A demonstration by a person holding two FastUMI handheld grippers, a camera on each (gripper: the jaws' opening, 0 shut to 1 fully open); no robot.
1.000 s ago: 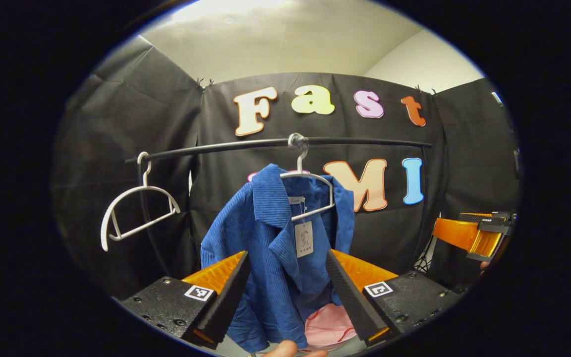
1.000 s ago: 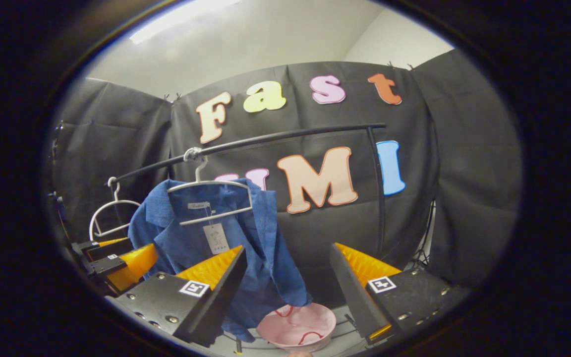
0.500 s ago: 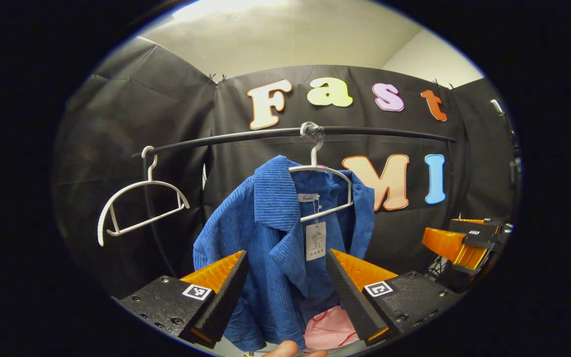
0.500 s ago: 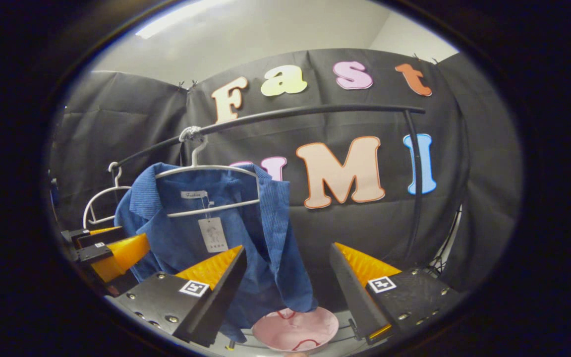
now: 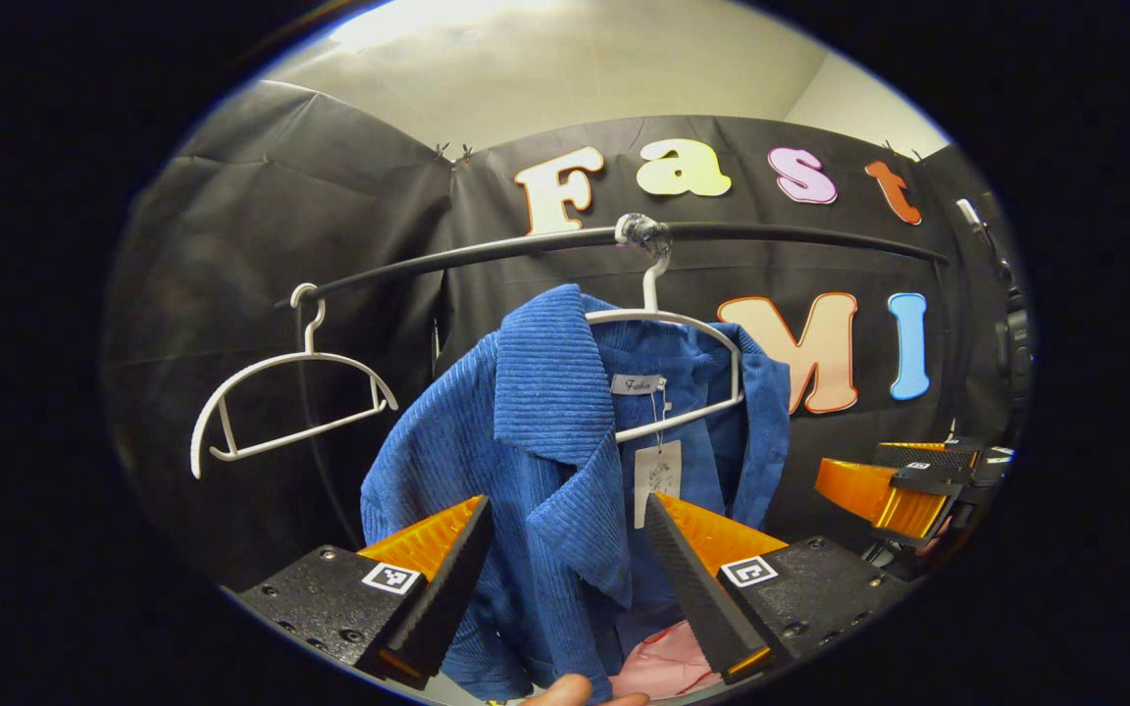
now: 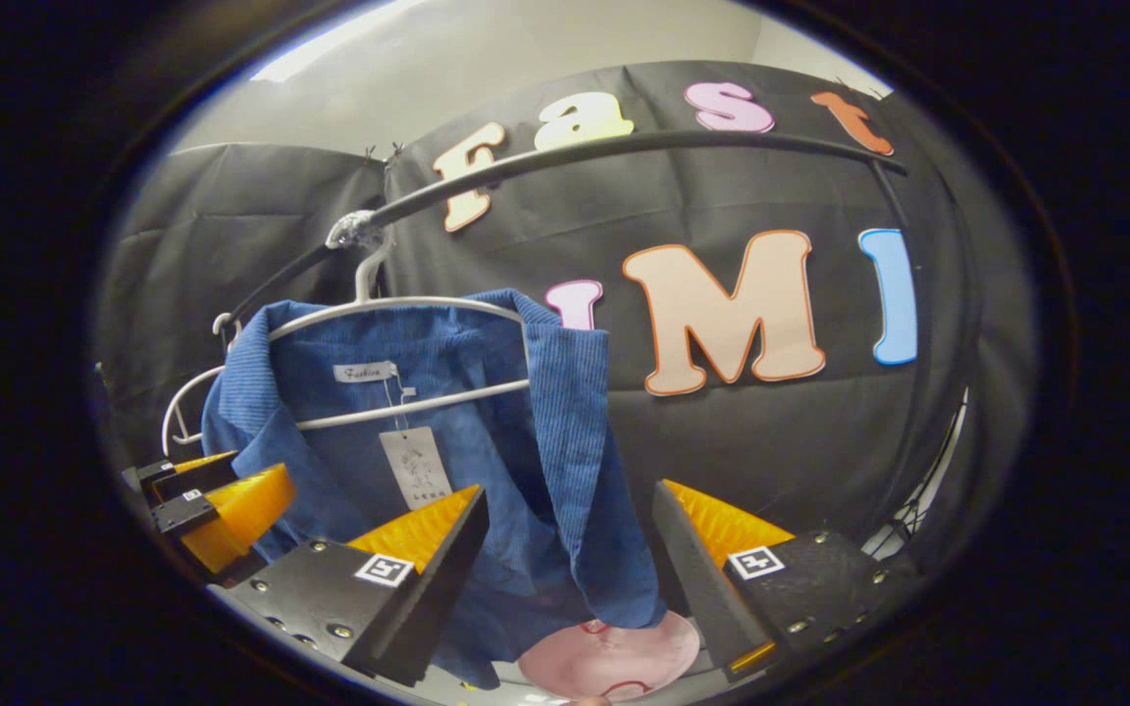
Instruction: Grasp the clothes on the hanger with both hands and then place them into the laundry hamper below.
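Black cloth wall (image 5: 271,245); ribbed blue jacket (image 5: 545,441)

hangers (image 5: 290,407): 2 | blue jacket (image 5: 545,461): 1 | rail (image 5: 781,235): 1 | pink hamper (image 6: 609,657): 1 | grippers (image 5: 565,579): 2

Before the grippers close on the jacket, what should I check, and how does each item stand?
1. Left gripper open: ok, its jaws stand wide apart.
2. Right gripper open: ok, same.
3. Jacket between the left fingers: ok by line of sight, its collar side lies in the gap; contact cannot tell.
4. Jacket's other front edge between the right fingers: ok by line of sight; contact cannot tell.
5. Jacket on its hanger, hanger on the rail: ok, nothing lifted yet.
6. Hamper below: ok, pink, under the hem; whether it has room inside, cannot tell.
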